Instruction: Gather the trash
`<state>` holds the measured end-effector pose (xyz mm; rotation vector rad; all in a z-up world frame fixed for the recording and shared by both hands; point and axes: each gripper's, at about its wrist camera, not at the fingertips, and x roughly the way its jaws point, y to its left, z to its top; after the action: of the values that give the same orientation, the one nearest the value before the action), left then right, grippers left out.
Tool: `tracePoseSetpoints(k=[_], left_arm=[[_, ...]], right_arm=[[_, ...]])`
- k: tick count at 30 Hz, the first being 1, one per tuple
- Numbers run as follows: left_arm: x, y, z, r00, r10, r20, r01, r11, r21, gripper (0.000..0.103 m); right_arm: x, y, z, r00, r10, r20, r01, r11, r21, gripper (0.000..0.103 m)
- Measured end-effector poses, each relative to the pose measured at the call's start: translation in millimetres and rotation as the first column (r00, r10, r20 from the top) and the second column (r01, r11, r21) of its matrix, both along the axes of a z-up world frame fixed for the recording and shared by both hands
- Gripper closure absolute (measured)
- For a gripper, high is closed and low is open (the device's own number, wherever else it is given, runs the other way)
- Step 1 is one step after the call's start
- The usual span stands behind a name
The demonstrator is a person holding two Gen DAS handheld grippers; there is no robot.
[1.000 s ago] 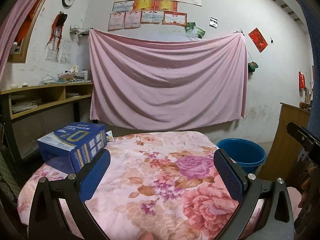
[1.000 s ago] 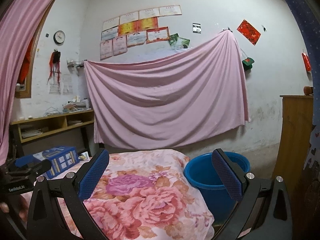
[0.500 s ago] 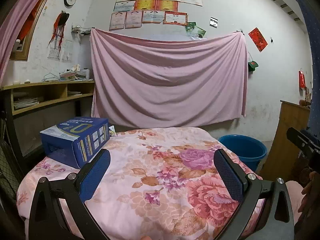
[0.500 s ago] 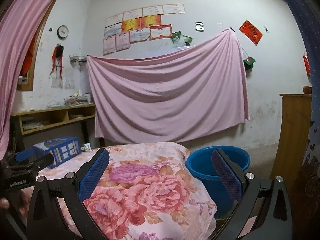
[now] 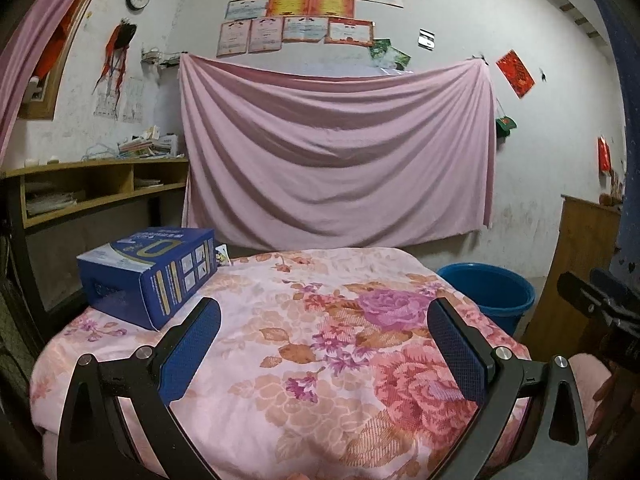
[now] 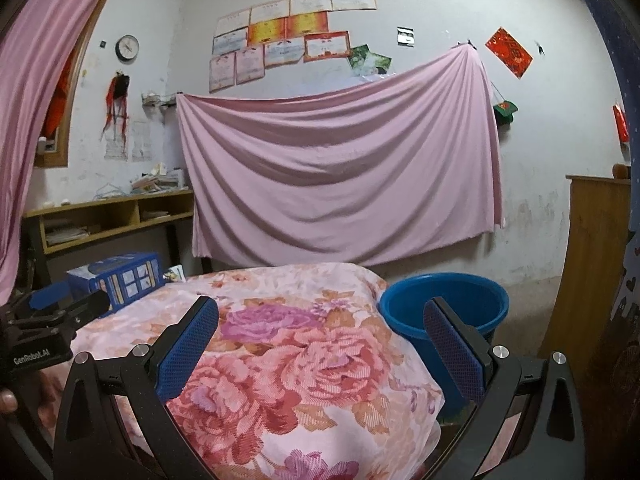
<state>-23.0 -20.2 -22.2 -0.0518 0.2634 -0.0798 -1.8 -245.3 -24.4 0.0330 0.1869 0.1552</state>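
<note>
A blue cardboard box (image 5: pixel 150 274) lies on the far left of a table covered with a pink floral cloth (image 5: pixel 320 340); it also shows in the right wrist view (image 6: pixel 118 280). A small wrapper (image 5: pixel 221 257) lies just behind the box. A blue bucket (image 6: pixel 444 306) stands on the floor to the right of the table, also in the left wrist view (image 5: pixel 486 290). My left gripper (image 5: pixel 324 332) is open and empty above the cloth, right of the box. My right gripper (image 6: pixel 320 334) is open and empty over the table's right edge.
A pink sheet (image 5: pixel 336 152) hangs on the back wall. A wooden shelf unit (image 5: pixel 96 192) with papers stands at the left. A wooden cabinet (image 6: pixel 592 264) stands at the right, beyond the bucket.
Both cameras have tilted and drawn back slightly, so the table, box and bucket sit lower and farther in view. Both grippers stayed open.
</note>
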Motion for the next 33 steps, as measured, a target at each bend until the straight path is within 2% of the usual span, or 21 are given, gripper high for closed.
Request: tracePoseSetpoints(k=[2,5,10,33], left_arm=[[4.1,1.9,-2.8,1.0,0.016,0.019,-0.015,1.0,-0.017,0.002],[10.6,1.1,-6.3,0.999,0.028,0.021,-0.028,1.0,-0.005,0.002],[14.4,-3.0,-10.8,1.0,0.019,0.005,-0.019,1.0,0.013,0.002],[16.1,1.7,-17.9,1.0,0.025,-0.014,-0.025,1.0,0.003,0.002]], right_arm=[[4.1,1.6,-1.1,1.0,-0.004,0.008,0.004,1.0,0.002,0.0],[11.1,3.7,-2.5,1.0,-0.008,0.019,0.008,1.0,0.01,0.0],[20.5,4.6,-10.1,1.0,-0.011,-0.02,0.012,1.0,0.014,0.0],[18.6,8.0,-13.3,1.0,-0.007,-0.031,0.007,1.0,-0.006,0.0]])
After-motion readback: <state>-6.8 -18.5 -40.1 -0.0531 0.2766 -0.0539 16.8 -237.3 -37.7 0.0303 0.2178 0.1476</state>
